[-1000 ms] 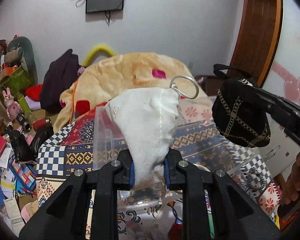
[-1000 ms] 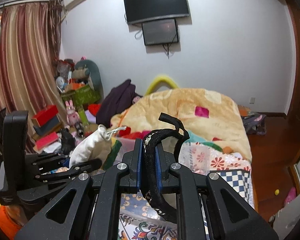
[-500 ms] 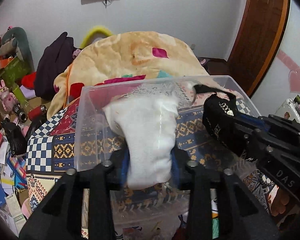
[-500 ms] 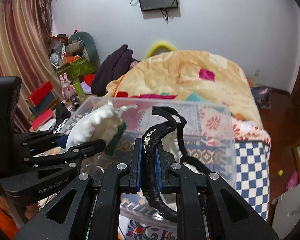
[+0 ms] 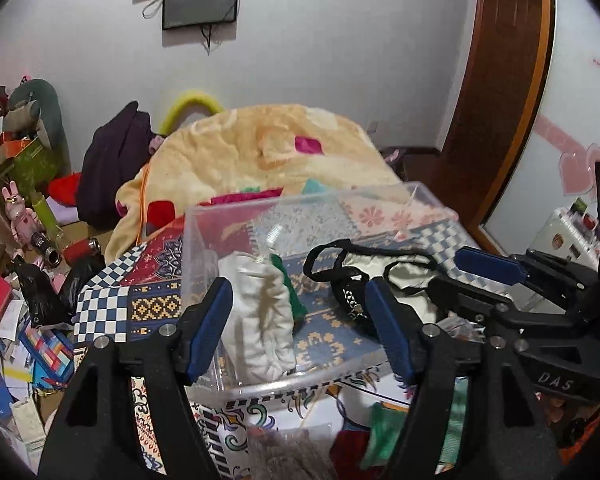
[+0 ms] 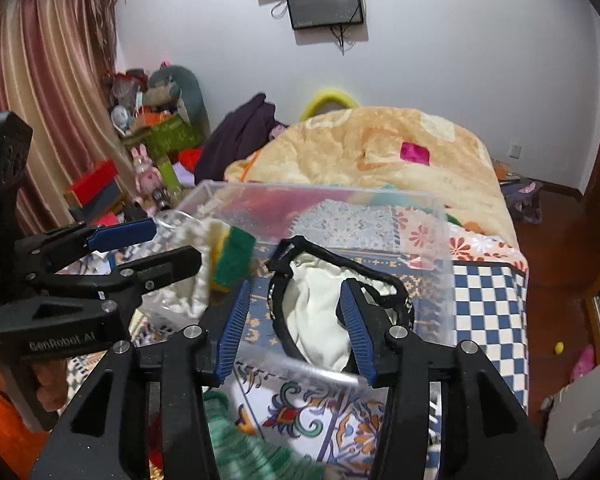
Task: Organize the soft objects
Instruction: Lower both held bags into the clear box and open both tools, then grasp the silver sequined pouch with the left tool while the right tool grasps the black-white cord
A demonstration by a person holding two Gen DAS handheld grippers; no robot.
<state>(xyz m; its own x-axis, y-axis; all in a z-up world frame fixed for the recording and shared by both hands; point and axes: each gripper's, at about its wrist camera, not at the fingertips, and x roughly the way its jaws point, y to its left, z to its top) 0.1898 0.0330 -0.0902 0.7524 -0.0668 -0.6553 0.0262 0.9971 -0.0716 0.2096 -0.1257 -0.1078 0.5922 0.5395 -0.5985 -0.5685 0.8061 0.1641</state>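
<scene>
Patterned bedding [image 5: 148, 304] with blue-and-white checks and ornaments is seen under everything, and a clear plastic box [image 5: 204, 248] is placed on it. Nearest to the left wrist camera, the left gripper [image 5: 300, 320] is seen with its jaws spread wide and nothing is held between the blue pads [image 5: 210, 330]. Just beyond them, inside the box at its left side, a white drawstring pouch [image 5: 260, 320] is lying crumpled, and a green piece [image 5: 290, 292] is seen at its right edge, touching it. To the right of the pouch, also inside the box, a black bag with a cream lining [image 5: 364, 276] is lying with its mouth open and its black strap looped upward.

From the right wrist camera, the right gripper [image 6: 296, 328] is shown with its jaws also parted; the black bag [image 6: 324, 320] lies between the two pads [image 6: 230, 336] but it is not pressed by them. The white pouch [image 6: 188, 284] is visible at the left of the box [image 6: 440, 272], behind the left gripper [image 6: 140, 248].

Farther away, a peach-coloured blanket [image 6: 380, 152] is spread over the bed. A dark garment [image 6: 240, 132] is heaped at its left. Behind it, a white wall [image 6: 460, 40] with a mounted screen [image 6: 324, 0] is seen.
</scene>
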